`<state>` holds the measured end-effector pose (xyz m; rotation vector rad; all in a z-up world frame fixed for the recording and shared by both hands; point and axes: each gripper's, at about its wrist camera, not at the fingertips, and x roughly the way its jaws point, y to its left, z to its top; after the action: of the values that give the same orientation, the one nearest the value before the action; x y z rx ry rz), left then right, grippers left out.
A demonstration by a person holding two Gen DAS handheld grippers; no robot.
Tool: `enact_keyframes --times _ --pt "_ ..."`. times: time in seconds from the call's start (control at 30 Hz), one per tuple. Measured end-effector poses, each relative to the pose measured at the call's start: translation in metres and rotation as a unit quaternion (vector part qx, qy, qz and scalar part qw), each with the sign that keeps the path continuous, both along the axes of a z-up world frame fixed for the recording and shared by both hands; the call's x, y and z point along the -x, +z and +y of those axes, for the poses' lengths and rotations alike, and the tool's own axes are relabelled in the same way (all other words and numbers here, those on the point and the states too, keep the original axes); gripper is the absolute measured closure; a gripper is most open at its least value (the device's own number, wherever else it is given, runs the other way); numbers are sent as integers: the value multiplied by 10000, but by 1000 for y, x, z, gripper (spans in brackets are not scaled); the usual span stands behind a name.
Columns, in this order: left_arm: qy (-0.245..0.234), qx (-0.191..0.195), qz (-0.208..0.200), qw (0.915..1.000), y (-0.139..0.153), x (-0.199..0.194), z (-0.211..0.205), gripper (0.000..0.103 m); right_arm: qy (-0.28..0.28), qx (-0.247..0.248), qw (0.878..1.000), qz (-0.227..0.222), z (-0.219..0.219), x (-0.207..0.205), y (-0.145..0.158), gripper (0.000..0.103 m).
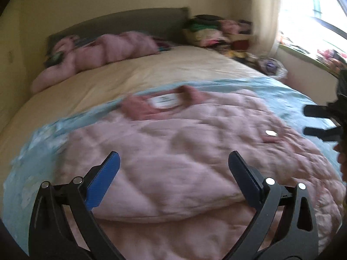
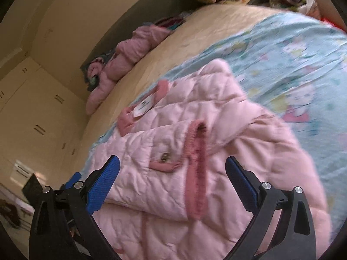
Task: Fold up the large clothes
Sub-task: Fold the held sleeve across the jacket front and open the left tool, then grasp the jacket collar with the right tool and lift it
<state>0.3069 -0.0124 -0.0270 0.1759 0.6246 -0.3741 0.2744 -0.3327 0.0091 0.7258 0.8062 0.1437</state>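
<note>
On the bed (image 1: 134, 71) before us, spread over a light blue printed sheet (image 2: 288, 60), lies the pink quilted jacket (image 1: 173, 151), its darker pink collar (image 1: 138, 106) with a white label (image 1: 166, 100) turned toward the headboard (image 1: 121, 21); we hold our left gripper (image 1: 173, 164) above the jacket's near part with its blue-padded fingers (image 1: 106, 179) spread wide and nothing between them; our right gripper (image 2: 172, 171) likewise stands wide apart over the garment, gripping nothing, and in the left view it shows as two dark fingertips at the right edge of the frame, above the sheet beside the jacket; from the right view we see one side of the jacket folded over the body, a ribbed darker pink cuff (image 2: 196, 166) lying across the front, and a small metal snap (image 2: 164, 157) on a pocket flap just beside it; a second pink garment (image 1: 93, 54) sits bunched against the headboard, well apart from the jacket; a heap of mixed clothes (image 1: 216, 31) rests at the far corner near the window (image 1: 314, 10); both views are blurred, so we cannot tell finer details of the stitching.
</note>
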Motion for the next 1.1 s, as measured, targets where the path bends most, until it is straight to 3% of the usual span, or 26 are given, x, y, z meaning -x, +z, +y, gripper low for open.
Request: enact_keyframes --times 0.07,0.17,0.27,0.4,0.5,0.57,0.63,0.87,1.03,1.1 --pt "373 217 129 9990 1 -11 24 9 46 -193 9998 20 4 -13 -4 16" --pt "705 728 168 9947 8 -16 56 10 -17 -57 9999 105 5 -30 -7 28" --pt "1077 1211 120 9867 16 -19 90 9 -63 -59 9995 299 4 -46 -18 40" --pt "1529 1555 46 9759 20 -18 127 9 -113 95 9987 496 3 -58 -34 56" --pt "1883 1666 31 9679 20 -17 146 9 -14 206 9987 461 7 -62 -39 74" --pt "2053 1767 92 9626 19 -18 158 10 65 494 9984 255 15 -60 -32 93" --pt "2208 1849 129 9576 17 -18 169 9 167 846 9962 -83 23 -58 -17 96" --pt "2483 2071 170 9461 16 -15 189 9 530 1200 9831 -1281 47 -51 48 97" --pt "2476 2078 219 9461 14 -19 178 9 636 1493 9705 -1782 53 -58 95 98" --pt "2330 1917 257 9530 13 -22 165 9 569 1900 9620 -1878 58 -64 107 98"
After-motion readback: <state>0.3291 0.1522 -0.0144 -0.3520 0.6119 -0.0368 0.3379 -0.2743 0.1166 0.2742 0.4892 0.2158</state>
